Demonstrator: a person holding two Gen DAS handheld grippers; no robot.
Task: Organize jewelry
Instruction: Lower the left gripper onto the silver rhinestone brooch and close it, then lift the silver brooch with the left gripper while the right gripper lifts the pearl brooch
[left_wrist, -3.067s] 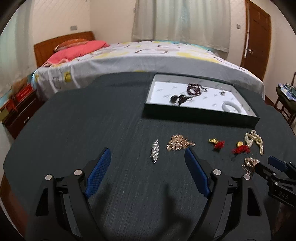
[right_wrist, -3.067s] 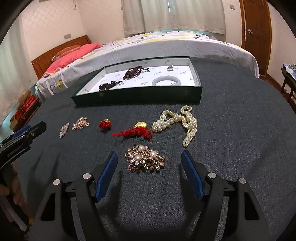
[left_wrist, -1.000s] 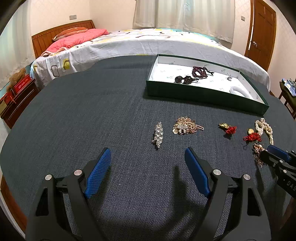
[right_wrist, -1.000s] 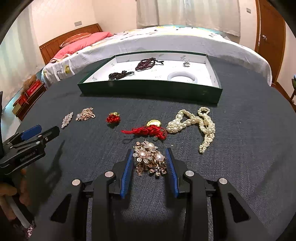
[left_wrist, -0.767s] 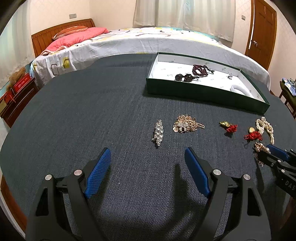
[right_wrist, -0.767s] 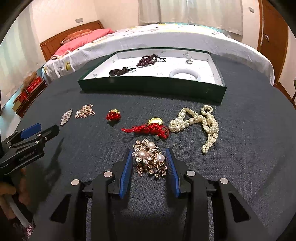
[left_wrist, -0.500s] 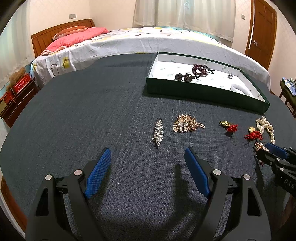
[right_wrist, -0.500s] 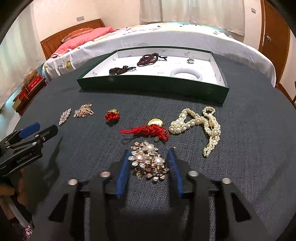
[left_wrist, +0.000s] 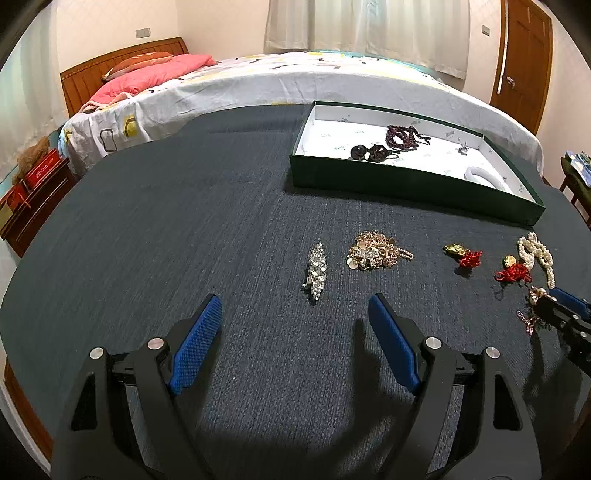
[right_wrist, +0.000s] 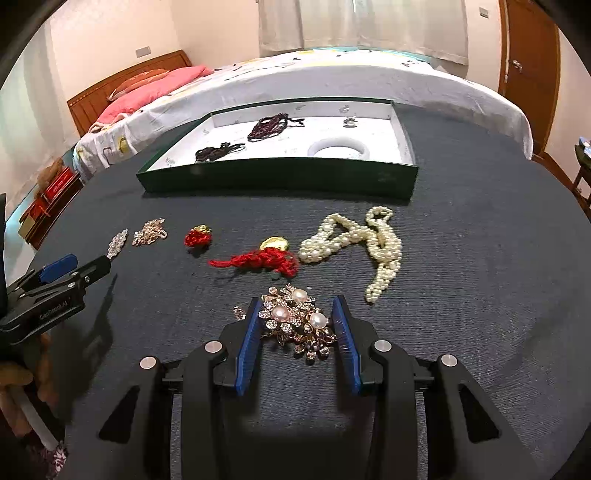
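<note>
On the dark worktop (right_wrist: 480, 295), I am pinching the brooch (right_wrist: 297, 325) in the right gripper (right_wrist: 297, 326); the left gripper (left_wrist: 295, 332) is hanging spread, empty.

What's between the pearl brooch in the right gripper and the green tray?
The red tassel charm lies on the straight line from the pearl brooch, clamped in the right gripper, to the green tray; the tray wall needs clearing too.
</note>
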